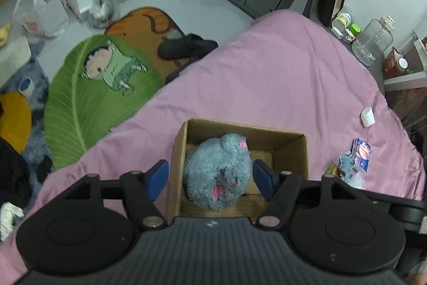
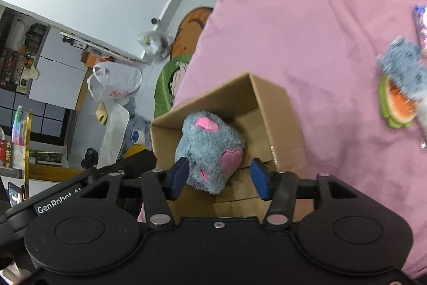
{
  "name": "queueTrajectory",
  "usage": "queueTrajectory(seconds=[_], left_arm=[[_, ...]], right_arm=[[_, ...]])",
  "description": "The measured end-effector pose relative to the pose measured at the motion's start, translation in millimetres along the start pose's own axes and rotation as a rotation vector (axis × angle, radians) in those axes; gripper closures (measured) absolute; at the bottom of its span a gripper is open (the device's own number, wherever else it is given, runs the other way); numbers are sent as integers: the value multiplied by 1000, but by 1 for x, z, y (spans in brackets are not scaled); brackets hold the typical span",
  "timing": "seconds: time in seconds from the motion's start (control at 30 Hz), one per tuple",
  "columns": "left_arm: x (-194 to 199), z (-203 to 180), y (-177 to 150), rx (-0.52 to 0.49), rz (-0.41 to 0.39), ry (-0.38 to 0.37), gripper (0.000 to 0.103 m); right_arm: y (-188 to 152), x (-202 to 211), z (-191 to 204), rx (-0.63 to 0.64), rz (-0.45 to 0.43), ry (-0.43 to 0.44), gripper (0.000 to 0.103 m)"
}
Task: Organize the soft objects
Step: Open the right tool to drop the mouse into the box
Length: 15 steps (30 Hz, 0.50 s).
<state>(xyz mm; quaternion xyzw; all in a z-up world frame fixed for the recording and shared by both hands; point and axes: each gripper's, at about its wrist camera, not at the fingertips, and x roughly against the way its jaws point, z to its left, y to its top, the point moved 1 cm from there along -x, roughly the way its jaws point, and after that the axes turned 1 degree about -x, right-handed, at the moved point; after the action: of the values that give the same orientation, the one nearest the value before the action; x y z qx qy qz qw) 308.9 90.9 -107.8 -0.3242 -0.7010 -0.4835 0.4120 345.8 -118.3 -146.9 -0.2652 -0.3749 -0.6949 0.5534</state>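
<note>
On the pink bedsheet (image 1: 280, 66), a cardboard box (image 1: 291, 151) holds the grey plush toy (image 1: 217, 170); both the left gripper (image 1: 210, 175) and right gripper (image 2: 218, 176) are spread, gripping nothing; the toy's face is hidden.

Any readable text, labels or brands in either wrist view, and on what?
"GenRobot A", cut off after that: white lettering on the black gripper body at lower left of the right wrist view.
White plastic bag on the floor: red print, too blurred to read.
Blue packet on the pink bedsheet: print too small.

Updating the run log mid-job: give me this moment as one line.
step: plush placed | grey plush toy: in cardboard box on pink bed | left gripper: open | right gripper: open | left over: small plush
</note>
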Motion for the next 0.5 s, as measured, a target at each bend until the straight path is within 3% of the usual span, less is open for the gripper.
queueTrajectory(seconds=[0.13, 0.33, 0.5], left_arm=[[14, -8, -7, -40, -29, 16, 35], [37, -4, -23, 28, -122, -30, 35], [53, -8, -35, 21, -148, -73, 35]], right_arm=[[-3, 21, 1, 33, -63, -3, 24], [-13, 50, 8, 124, -162, -48, 12], [-25, 68, 5, 164, -218, -105, 8]])
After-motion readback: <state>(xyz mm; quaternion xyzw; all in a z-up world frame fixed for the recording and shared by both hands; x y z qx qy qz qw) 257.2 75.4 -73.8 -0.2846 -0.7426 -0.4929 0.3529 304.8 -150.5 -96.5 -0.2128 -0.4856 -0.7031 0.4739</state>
